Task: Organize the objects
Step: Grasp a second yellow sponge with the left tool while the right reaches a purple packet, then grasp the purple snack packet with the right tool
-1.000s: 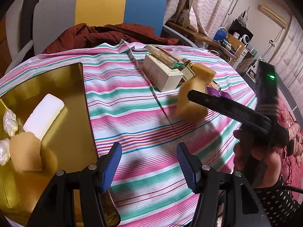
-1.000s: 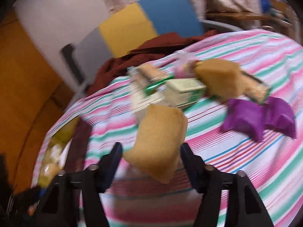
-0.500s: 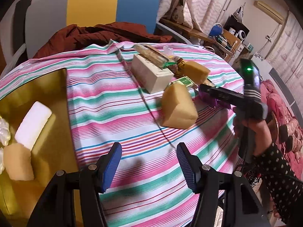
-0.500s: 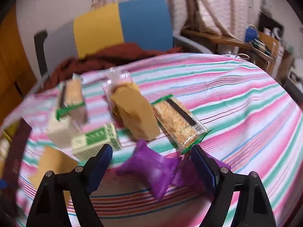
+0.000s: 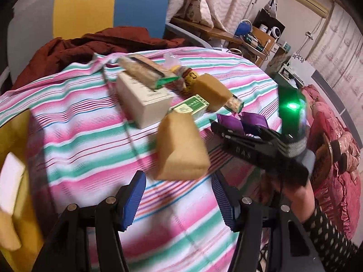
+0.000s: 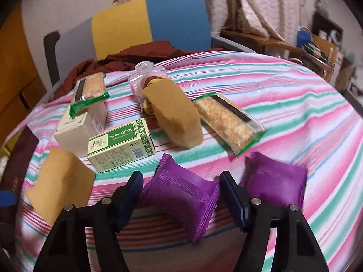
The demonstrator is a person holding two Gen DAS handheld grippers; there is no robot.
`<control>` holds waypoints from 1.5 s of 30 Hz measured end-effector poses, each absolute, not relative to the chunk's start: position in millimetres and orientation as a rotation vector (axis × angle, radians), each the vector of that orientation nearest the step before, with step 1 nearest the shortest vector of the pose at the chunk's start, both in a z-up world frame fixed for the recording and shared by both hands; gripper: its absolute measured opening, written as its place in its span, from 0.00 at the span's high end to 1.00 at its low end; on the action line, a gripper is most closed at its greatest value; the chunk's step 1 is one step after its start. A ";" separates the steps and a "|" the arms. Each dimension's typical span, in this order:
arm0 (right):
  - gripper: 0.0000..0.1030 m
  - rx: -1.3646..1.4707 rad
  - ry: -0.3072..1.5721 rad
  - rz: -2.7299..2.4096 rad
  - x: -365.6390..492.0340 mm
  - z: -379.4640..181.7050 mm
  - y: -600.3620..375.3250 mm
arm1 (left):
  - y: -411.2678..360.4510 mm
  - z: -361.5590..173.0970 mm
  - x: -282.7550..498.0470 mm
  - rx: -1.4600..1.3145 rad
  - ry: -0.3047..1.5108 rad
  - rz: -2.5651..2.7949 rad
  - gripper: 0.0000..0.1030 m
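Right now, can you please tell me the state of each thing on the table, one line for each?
Left gripper: open, empty.
Right gripper: closing, purple packet between its fingers.
Second purple packet: lying on the cloth.
Near sponge: standing on the cloth, free.
Far sponge: leaning on a clear bag.
Green box: lying flat, closed.
White box: closed, cracker pack on top.
Other cracker pack: flat, sealed.

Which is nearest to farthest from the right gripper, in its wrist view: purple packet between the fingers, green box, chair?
From the right gripper, jaws closing:
1. Purple packet, between the fingers.
2. Green box, beyond it to the left.
3. Chair, behind the table.
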State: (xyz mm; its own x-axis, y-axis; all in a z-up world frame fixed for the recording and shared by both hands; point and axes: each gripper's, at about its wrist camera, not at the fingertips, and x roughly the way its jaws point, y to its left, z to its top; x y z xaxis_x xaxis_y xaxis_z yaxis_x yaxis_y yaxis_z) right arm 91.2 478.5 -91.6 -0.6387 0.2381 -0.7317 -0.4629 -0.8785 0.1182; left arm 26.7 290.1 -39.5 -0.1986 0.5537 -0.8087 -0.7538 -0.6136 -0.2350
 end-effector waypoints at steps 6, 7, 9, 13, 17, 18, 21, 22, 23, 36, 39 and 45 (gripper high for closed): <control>0.32 -0.989 0.471 2.463 100.8 -91.6 476.9 | 323.0 -56.1 16.8 -1.189 0.248 1.885 0.41; 0.32 -0.986 0.473 2.460 100.9 -91.9 477.1 | 327.7 -58.9 14.8 -1.183 0.258 1.894 0.39; 0.32 -0.985 0.469 2.460 99.6 -91.0 476.8 | 333.1 -64.2 12.5 -1.181 0.289 1.912 0.38; 0.32 -0.983 0.452 2.458 97.6 -91.1 475.8 | 335.0 -80.6 6.8 -1.168 0.319 1.932 0.39; 0.32 -0.982 0.440 2.455 97.5 -91.9 475.2 | 326.1 -83.2 11.2 -1.110 0.277 1.938 0.40; 0.32 -0.983 0.436 2.454 97.4 -92.0 475.1 | 324.3 -83.7 13.2 -1.095 0.278 1.940 0.40; 0.32 -0.977 0.424 2.453 97.6 -91.9 473.6 | 318.4 -86.0 18.3 -1.041 0.280 1.940 0.42; 0.33 -0.971 0.426 2.453 98.5 -91.4 473.3 | 315.5 -86.4 19.9 -1.022 0.273 1.941 0.43; 0.34 -0.964 0.429 2.453 99.5 -90.9 473.4 | 313.4 -86.7 21.1 -1.012 0.266 1.942 0.44; 0.40 -0.904 0.467 2.490 118.0 -83.8 441.5 | 297.9 -87.2 29.8 -0.970 0.226 1.946 0.49; 0.45 -0.920 0.520 2.487 123.2 -85.8 433.9 | 294.4 -87.8 31.9 -0.963 0.232 1.941 0.49; 0.45 -0.934 0.523 2.491 132.8 -79.0 416.5 | 285.4 -89.0 35.4 -0.956 0.228 1.932 0.50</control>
State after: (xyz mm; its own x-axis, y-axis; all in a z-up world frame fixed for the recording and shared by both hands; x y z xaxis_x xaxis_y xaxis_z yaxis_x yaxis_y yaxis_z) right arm 132.8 416.5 -79.0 -0.6820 0.2565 -0.6849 -0.5103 -0.8377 0.1944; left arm 35.4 285.4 -89.0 -0.2584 0.6648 -0.7009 -0.8097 -0.5447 -0.2181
